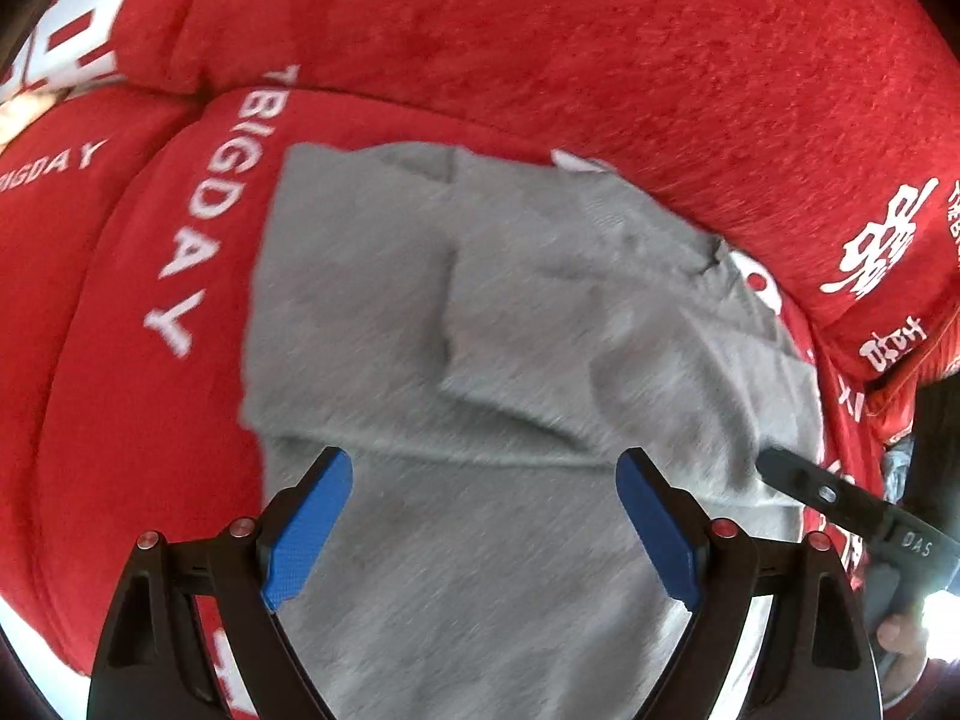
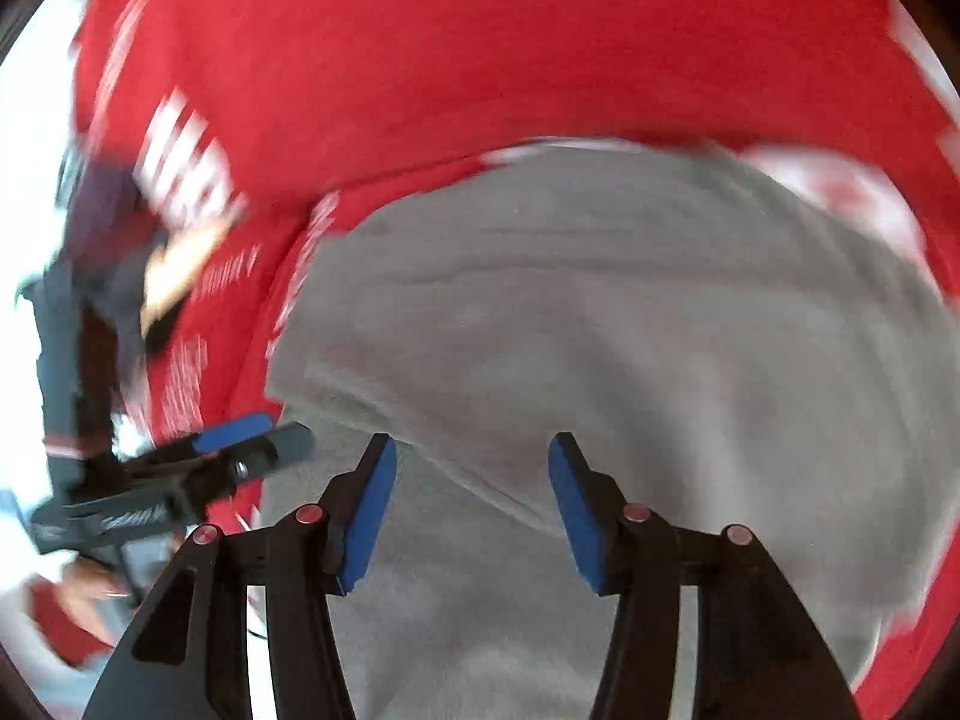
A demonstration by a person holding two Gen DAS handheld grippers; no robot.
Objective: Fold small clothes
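Grey garment lies part-folded on the red blanket. It's soft, light and limp, so pinch at a hem or corner. Your left gripper & right gripper hover over it, both wide, empty.

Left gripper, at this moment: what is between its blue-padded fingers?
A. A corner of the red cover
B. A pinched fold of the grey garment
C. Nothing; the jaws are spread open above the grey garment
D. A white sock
C. In the left wrist view the left gripper has its jaws spread wide apart, and the grey garment lies flat below them on the red cover, with no cloth pinched by either pad.
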